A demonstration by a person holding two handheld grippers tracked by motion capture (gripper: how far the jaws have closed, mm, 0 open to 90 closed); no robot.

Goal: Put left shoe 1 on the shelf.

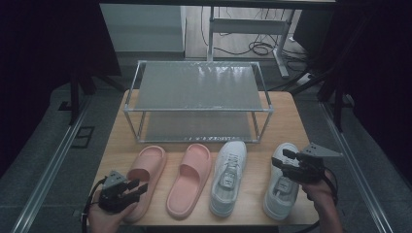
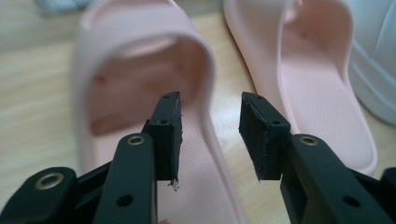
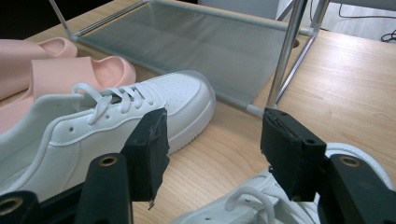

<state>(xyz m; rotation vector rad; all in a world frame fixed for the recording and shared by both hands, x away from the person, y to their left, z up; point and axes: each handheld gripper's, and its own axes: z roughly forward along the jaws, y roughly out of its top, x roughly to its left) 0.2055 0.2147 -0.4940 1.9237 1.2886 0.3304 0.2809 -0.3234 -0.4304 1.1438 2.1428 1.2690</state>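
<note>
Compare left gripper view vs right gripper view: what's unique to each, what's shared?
Left gripper view alone: the left gripper, jaws open, aimed at the near slide's strap.
Right gripper view alone: the right gripper, jaws open, over the right sneaker, plus the rack and the left sneaker's laces.
Shared: both pink slides, the left sneaker and the table.

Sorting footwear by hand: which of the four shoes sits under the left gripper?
The outer pink slide, leftmost in the row; the left gripper hovers open over its heel end.
</note>
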